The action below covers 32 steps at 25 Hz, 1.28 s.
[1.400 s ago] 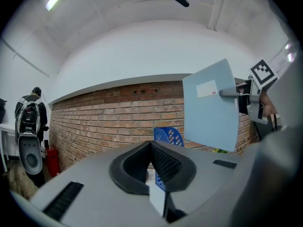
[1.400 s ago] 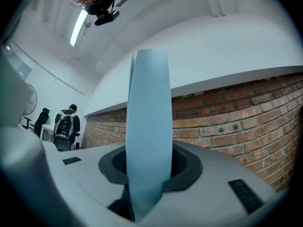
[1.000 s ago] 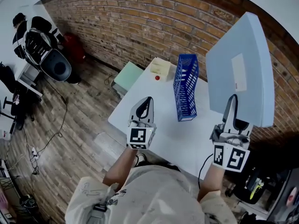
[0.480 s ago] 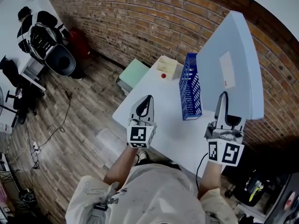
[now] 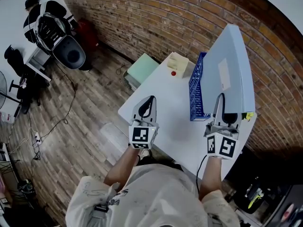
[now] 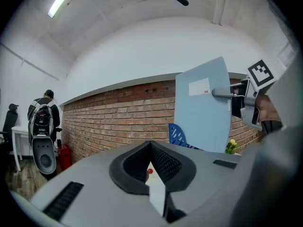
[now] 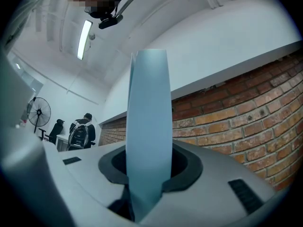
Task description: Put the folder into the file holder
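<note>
My right gripper (image 5: 221,111) is shut on the lower edge of a light blue folder (image 5: 228,67) and holds it upright. In the head view the folder stands just right of the blue mesh file holder (image 5: 196,93) and overlaps it. The holder stands upright on the white table (image 5: 163,109). Seen edge-on in the right gripper view, the folder (image 7: 147,126) is clamped between the jaws. My left gripper (image 5: 148,103) hovers over the table's near left part, shut and holding nothing. The left gripper view shows the folder (image 6: 201,110) with its white label, and the holder (image 6: 179,135) below it.
A yellow note pad (image 5: 179,60) and a small red object (image 5: 173,73) lie at the table's far end. A green cabinet (image 5: 142,70) stands on the floor to the left. A brick wall (image 5: 156,18) runs behind. A yellow-green item (image 5: 247,116) sits at the right edge.
My right gripper has come down and moved left with the folder, which now overlaps the file holder. The left gripper has stayed shut and has scarcely shifted.
</note>
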Tool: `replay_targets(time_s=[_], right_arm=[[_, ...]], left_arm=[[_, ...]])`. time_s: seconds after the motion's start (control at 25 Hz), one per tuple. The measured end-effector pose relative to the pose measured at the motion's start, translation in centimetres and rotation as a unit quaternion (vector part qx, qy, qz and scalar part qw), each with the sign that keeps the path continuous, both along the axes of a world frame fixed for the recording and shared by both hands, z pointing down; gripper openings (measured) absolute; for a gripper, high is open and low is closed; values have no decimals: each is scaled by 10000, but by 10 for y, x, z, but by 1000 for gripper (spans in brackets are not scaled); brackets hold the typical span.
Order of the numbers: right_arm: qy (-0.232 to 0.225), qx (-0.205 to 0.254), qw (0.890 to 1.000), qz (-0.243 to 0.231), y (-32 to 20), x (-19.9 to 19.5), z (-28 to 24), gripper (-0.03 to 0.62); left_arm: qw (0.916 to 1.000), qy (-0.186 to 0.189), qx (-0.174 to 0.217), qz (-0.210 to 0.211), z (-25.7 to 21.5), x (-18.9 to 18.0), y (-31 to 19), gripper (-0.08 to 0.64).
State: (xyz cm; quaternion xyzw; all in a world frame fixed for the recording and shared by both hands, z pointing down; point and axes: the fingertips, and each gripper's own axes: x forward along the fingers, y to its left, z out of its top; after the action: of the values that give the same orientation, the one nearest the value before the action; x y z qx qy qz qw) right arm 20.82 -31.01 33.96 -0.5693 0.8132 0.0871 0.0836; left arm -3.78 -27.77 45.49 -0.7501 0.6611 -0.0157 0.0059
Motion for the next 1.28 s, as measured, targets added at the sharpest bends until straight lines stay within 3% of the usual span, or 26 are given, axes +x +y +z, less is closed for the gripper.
replay_targets(time_s=[0.6, 1.28], right_arm=[[-69, -667, 9976, 187, -29, -9, 87, 143], [707, -1528, 9850, 368, -43, -21, 182, 150]], left_arm=[[9993, -66, -325, -161, 23, -11, 10, 9], [9994, -51, -326, -123, 24, -10, 10, 9]])
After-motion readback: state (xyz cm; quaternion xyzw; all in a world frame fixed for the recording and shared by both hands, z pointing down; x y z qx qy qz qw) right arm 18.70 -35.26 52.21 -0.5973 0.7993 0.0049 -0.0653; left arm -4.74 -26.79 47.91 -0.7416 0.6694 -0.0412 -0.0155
